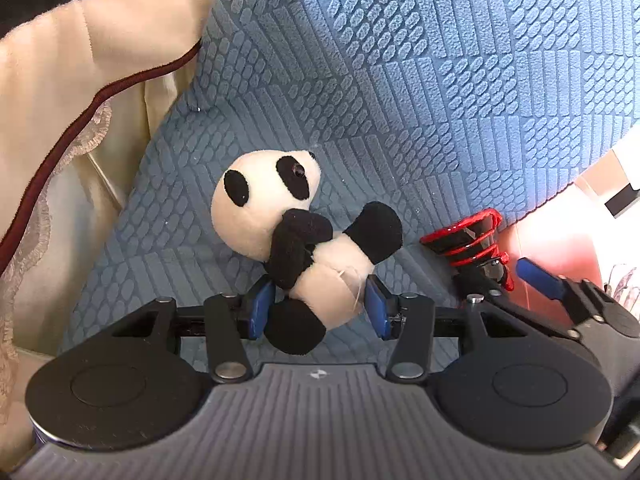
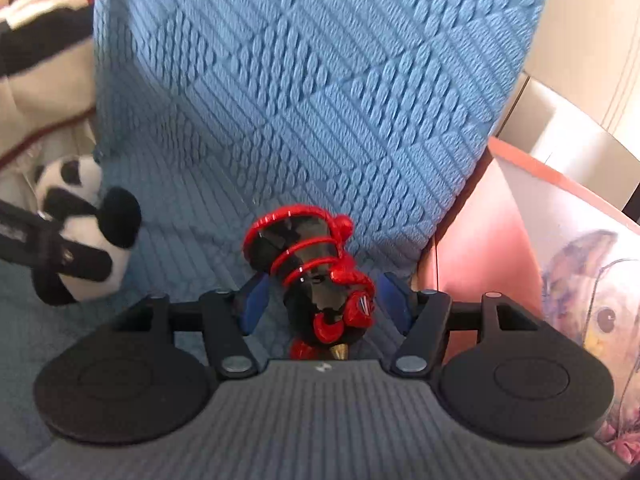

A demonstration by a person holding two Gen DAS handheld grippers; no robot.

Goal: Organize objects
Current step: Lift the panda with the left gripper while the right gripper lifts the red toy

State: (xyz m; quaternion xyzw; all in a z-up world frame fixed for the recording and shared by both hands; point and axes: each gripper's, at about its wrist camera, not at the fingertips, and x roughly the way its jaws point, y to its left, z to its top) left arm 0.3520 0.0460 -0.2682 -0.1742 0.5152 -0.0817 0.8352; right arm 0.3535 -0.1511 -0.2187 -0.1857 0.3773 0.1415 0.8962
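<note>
A black-and-white panda plush point(image 1: 264, 208) rests low on the blue textured cushion point(image 1: 400, 80). My left gripper point(image 1: 319, 310) is shut on its belly, with both blue pads pressed into the fur. A glossy black toy wrapped in red coils point(image 2: 308, 248) lies on the cushion in the right wrist view, between the jaws of my right gripper point(image 2: 323, 302). That gripper is open, with a gap on each side of the toy. The same toy point(image 1: 472, 236) shows to the right of the panda in the left wrist view. The held panda point(image 2: 80, 184) appears at the left edge of the right wrist view.
A cream cloth with dark red trim and lace point(image 1: 80, 80) hangs to the left of the cushion. A pink box with a rabbit picture point(image 2: 580, 260) stands close on the right. Striped fabric point(image 2: 32, 20) lies at the far left.
</note>
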